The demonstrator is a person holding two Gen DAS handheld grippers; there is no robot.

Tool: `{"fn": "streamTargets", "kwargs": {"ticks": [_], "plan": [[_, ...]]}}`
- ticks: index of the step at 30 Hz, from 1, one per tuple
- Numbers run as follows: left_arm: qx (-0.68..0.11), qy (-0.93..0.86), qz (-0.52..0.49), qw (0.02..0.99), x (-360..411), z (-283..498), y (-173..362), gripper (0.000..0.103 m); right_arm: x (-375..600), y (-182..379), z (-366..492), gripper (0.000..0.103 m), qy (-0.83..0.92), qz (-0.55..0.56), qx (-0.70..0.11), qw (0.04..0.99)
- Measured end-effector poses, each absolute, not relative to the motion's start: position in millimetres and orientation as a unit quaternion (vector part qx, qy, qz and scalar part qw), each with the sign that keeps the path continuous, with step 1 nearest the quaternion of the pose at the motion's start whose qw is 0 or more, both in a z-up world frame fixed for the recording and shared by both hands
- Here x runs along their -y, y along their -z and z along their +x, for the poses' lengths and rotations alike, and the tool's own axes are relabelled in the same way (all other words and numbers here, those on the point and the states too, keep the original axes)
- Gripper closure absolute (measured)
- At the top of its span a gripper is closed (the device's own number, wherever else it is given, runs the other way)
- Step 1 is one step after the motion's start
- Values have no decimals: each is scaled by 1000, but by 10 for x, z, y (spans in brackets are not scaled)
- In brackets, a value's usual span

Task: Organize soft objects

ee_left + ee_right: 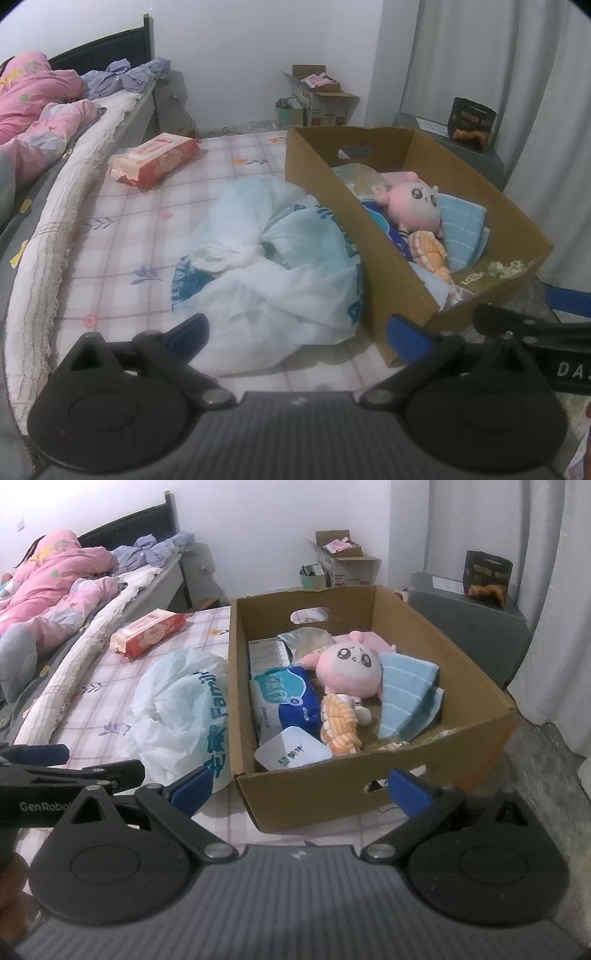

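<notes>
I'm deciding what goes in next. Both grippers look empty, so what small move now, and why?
Probably ease the left gripper forward and down onto the crumpled plastic bag. It is open and empty, and the bag lies right ahead of it on the mattress, outside the cardboard box that already holds the pink plush. The right gripper is open too.

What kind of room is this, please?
Most likely a bedroom in a home. A bed with a dark headboard and a pink quilt stands at the left, a checked mattress sheet covers the near surface, and curtains hang at the right.
</notes>
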State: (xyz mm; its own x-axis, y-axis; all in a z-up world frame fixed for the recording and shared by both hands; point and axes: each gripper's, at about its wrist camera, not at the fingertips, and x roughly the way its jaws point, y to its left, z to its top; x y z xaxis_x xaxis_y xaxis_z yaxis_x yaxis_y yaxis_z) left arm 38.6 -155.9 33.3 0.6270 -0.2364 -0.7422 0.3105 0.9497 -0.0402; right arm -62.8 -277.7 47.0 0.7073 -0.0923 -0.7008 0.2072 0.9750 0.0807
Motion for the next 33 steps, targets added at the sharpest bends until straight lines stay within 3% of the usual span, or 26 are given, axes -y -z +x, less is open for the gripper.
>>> {"fn": "streamTargets", "kwargs": {"ticks": [33], "plan": [[-411, 153, 51, 897, 1598, 405, -294, 1, 2820, -419, -636, 1, 90, 83, -380, 917]]}}
